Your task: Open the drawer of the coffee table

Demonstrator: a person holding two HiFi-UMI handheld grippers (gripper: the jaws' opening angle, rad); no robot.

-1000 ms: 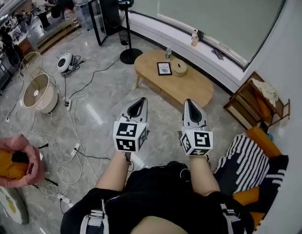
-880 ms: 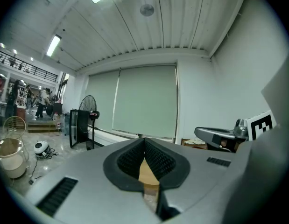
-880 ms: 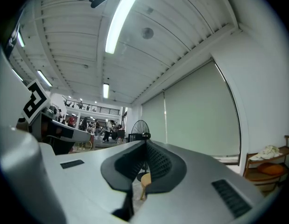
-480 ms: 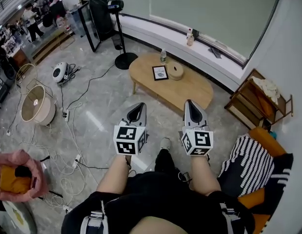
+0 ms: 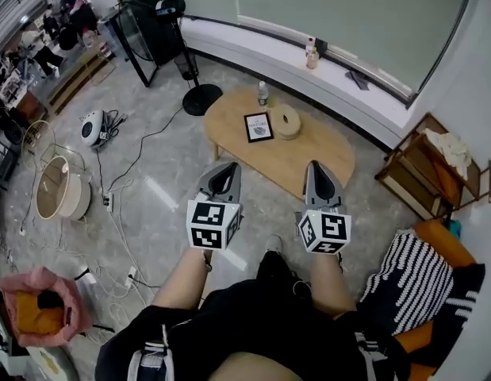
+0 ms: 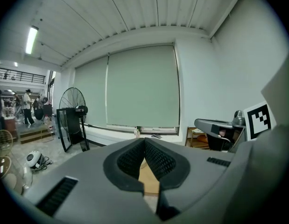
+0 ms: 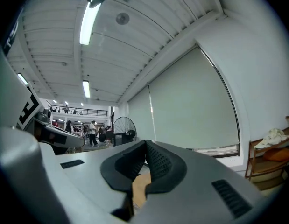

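The oval wooden coffee table (image 5: 308,155) stands on the grey floor ahead of me in the head view. It carries a framed picture (image 5: 258,126), a round ring-shaped object (image 5: 289,121) and a small bottle (image 5: 262,94). No drawer front shows from this angle. My left gripper (image 5: 227,167) hangs over the floor just short of the table's near edge, shut and empty. My right gripper (image 5: 317,167) reaches over the near edge, also shut with nothing in it. In the gripper views a strip of the tabletop (image 6: 149,181) (image 7: 140,188) shows below the closed left gripper (image 6: 144,142) and right gripper (image 7: 146,146).
A standing fan (image 5: 154,13) and a black rack stand at the back left. Cables, a white device (image 5: 92,125) and a round lamp (image 5: 58,189) lie on the floor at left. A wooden shelf (image 5: 432,170) and a striped cushion (image 5: 414,271) are at right, a pink bag (image 5: 42,306) at bottom left.
The person has walked toward the coffee table, which now lies closer under both grippers. The grippers keep their side-by-side pose and stay shut.
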